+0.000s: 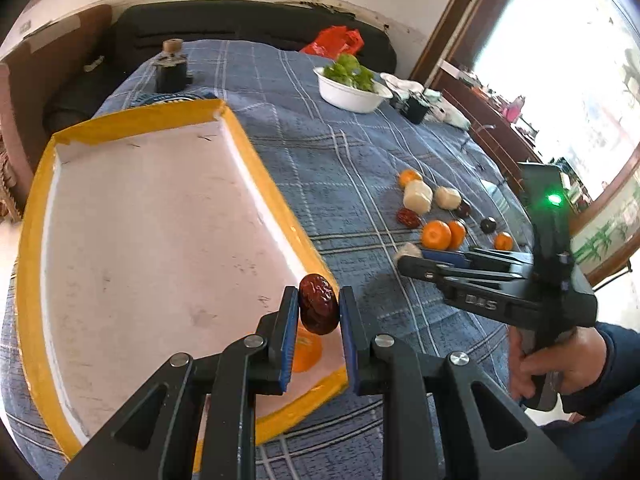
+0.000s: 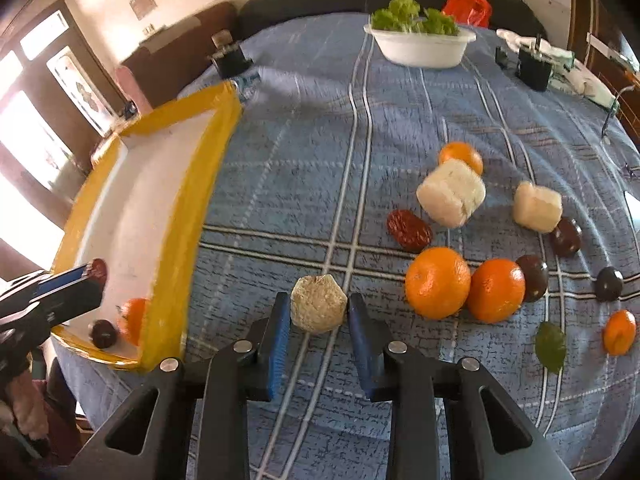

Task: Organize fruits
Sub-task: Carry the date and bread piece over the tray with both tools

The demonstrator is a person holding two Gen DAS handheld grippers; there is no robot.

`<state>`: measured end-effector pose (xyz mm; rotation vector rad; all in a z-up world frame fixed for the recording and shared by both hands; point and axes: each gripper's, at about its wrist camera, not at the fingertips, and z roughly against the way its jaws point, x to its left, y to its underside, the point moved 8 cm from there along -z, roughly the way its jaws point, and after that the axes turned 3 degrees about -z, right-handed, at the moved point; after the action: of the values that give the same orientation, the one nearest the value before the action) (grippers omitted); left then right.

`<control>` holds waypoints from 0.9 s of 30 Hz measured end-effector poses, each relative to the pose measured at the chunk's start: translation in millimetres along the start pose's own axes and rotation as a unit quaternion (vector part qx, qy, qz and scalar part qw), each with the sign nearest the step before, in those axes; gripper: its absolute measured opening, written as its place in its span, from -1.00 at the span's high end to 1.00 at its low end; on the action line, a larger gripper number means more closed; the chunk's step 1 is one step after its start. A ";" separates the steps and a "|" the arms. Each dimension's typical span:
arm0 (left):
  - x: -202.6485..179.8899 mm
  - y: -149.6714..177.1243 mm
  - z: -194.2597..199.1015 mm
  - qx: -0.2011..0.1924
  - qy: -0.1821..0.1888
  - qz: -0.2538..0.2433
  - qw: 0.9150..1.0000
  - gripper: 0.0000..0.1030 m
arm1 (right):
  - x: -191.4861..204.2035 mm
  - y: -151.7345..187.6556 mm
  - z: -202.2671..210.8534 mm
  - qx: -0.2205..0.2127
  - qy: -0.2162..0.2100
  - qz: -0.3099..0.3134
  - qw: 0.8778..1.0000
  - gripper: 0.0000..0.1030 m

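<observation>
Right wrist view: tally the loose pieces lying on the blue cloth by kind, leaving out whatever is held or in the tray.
Oranges: 4
White chunks: 2
Dark fruits: 3
Red dates: 1
Green leaves: 1
Total: 11

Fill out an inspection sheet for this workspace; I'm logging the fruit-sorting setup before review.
Surface: blue plaid cloth covering the table.
Job's things: yellow-rimmed tray holding an orange and a dark fruit; loose oranges, red date, pale chunks and dark fruits on the cloth.
Clutter: white bowl of greens, red bag, small black boxes.
Grippers: left tongs shut on a wrinkled red date over the tray; right tongs closed around a beige chunk.
Cables: thin wire at the cloth's far right edge.
Surroundings: dark sofa, bright window.
</observation>
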<state>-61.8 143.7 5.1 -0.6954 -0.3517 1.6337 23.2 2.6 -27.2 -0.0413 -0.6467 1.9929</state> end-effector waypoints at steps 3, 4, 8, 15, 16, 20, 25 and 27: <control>11.6 -2.1 4.8 -0.006 -0.003 0.012 1.000 0.62 | 9.6 -5.8 16.6 -0.018 -0.020 0.004 1.000 0.38; 15.6 -2.8 6.1 -0.008 -0.005 0.016 1.000 0.62 | 13.6 -8.4 19.9 -0.023 -0.027 0.004 0.999 0.38; 32.4 -4.3 11.4 -0.015 -0.012 0.030 0.999 0.62 | 32.1 -17.0 33.5 -0.034 -0.057 0.007 0.998 0.38; 55.9 -1.1 22.1 -0.023 -0.024 0.049 0.998 0.62 | 70.4 -25.6 36.2 -0.032 -0.081 0.027 0.996 0.38; 58.8 -0.1 24.1 -0.025 -0.024 0.051 0.998 0.62 | 75.1 -26.4 35.3 -0.032 -0.084 0.032 0.995 0.38; 68.0 4.3 29.0 -0.026 -0.027 0.056 0.998 0.62 | 96.3 -28.3 28.8 -0.024 -0.094 0.055 0.994 0.38; 75.3 11.4 24.9 -0.018 -0.026 0.061 0.998 0.62 | 124.1 -22.4 6.1 0.009 -0.104 0.084 0.991 0.37; 76.7 15.6 18.1 -0.008 -0.025 0.061 0.998 0.62 | 132.2 -19.8 -4.3 0.021 -0.104 0.091 0.990 0.37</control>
<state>-89.4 217.9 -8.6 -0.7003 -0.3641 1.7671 -25.6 121.5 9.8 0.1401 -0.7564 2.2062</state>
